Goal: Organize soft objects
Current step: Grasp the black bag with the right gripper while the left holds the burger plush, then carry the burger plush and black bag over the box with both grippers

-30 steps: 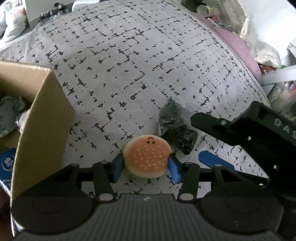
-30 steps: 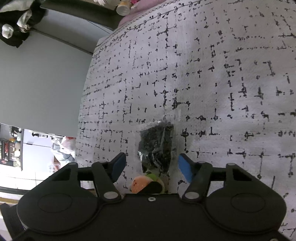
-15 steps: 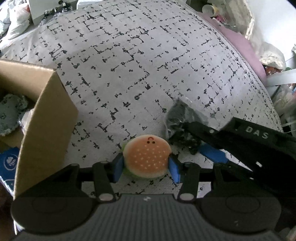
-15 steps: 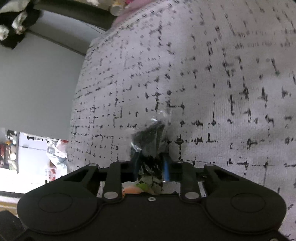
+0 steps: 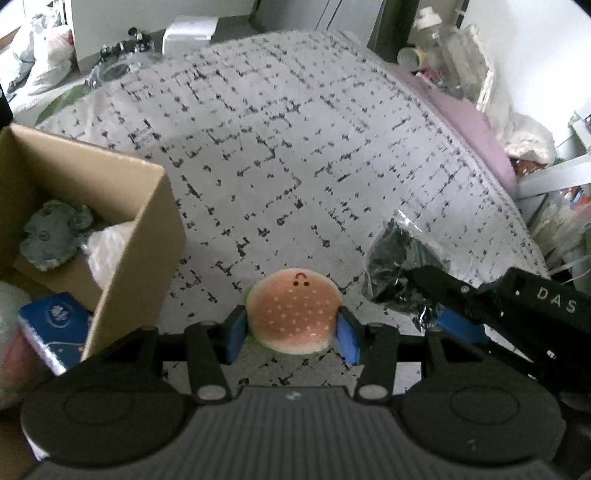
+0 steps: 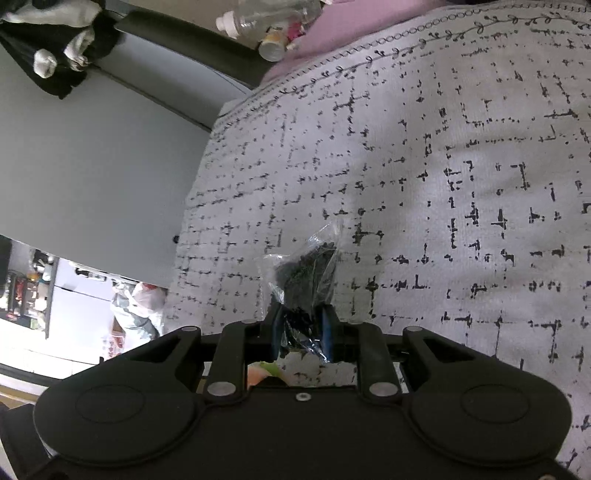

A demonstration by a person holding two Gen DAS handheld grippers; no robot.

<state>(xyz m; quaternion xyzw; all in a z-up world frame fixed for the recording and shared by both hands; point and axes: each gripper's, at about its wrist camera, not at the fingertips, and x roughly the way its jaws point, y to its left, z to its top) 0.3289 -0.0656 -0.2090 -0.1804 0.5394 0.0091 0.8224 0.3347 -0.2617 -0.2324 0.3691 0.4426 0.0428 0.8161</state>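
A round burger-shaped soft toy point(image 5: 293, 312) with a small drawn face sits between the blue pads of my left gripper point(image 5: 291, 332), which is shut on it just above the patterned bed cover point(image 5: 277, 166). To its right, my right gripper point(image 5: 443, 314) comes in from the side and is shut on a clear plastic bag of black stuff point(image 5: 395, 269). In the right wrist view the bag point(image 6: 306, 273) sticks out forward from between the pads of the right gripper point(image 6: 301, 328), lifted off the cover point(image 6: 443, 184). A bit of the burger toy point(image 6: 260, 371) shows below.
An open cardboard box point(image 5: 140, 236) stands at the left with a grey-green soft item point(image 5: 51, 232) and a white one inside. A blue packet point(image 5: 55, 328) lies beside it. Clutter, bottles point(image 6: 266, 22) and bags ring the bed; pink bedding point(image 5: 469, 122) lies at the far right.
The right gripper closed on the black bag, which lay flat between its open fingers a second ago, and lifted it. The left gripper rose with the burger toy; more of the box interior shows.
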